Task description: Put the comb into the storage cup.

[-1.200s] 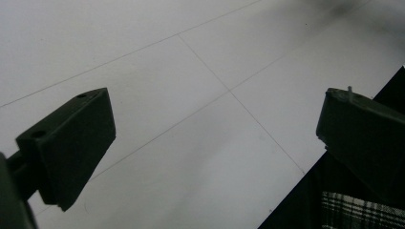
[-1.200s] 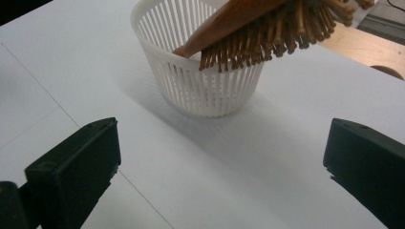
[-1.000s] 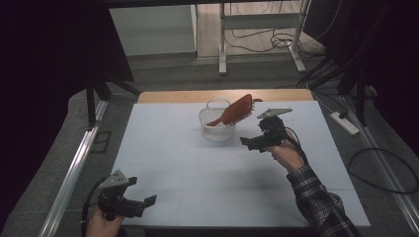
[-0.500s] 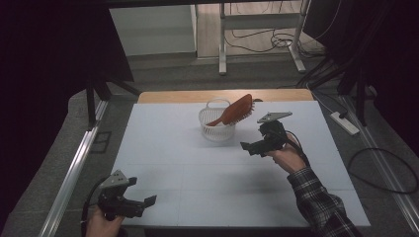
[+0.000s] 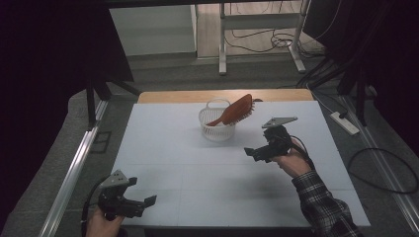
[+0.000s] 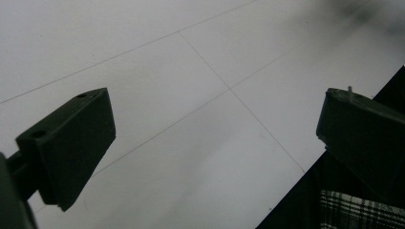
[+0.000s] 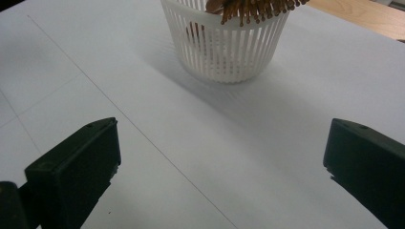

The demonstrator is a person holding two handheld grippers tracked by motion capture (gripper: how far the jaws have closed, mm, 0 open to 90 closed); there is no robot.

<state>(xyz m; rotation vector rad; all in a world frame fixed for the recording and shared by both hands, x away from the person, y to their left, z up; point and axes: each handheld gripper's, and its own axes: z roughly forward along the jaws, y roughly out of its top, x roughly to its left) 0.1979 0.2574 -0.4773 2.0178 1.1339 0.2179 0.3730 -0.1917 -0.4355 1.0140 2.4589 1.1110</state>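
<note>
Retreat looks best kept level: right gripper (image 5: pixel 257 150), jaws wide and empty, near the white basket (image 5: pixel 216 129) holding the hairbrush (image 5: pixel 236 109); left gripper (image 5: pixel 136 205) likewise wide.

A small white slatted basket (image 5: pixel 216 125) stands upright toward the far middle of the white tabletop (image 5: pixel 197 168); a reddish-brown hairbrush (image 5: pixel 233 110) leans in it, handle down inside, bristled head jutting up and out over the right rim; in the right gripper view its bristles (image 7: pixel 253 8) overhang the basket's rim (image 7: pixel 224 43).
</note>
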